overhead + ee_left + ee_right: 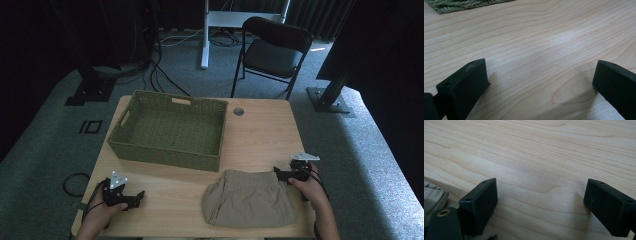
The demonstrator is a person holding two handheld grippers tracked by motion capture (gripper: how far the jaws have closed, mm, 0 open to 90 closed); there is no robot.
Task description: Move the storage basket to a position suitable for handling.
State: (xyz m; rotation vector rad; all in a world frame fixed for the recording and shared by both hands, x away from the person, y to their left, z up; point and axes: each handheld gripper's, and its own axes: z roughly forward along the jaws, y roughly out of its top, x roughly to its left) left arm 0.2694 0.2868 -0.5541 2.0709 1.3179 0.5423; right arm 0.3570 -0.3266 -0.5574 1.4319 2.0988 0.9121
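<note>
Jaws wide on both my left gripper (131,199) and right gripper (283,175), I should probably take the khaki shorts (247,199), lower centre, by their waistband.

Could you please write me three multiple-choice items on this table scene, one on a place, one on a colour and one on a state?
1. Where does the khaki garment lie?
A. inside the basket
B. on the table in front of the basket, near the right gripper
C. on the chair

2. What colour is the woven basket?
A. green
B. red
C. white

3. How do the left gripper's jaws stand?
A. shut on the garment
B. shut on nothing
C. apart, with bare table between them

Answers: 1 B, since the high view shows the garment on the table beside the right gripper. 2 A, since its weave is olive green. 3 C, since the left gripper view shows bare wood between the jaws.
</note>
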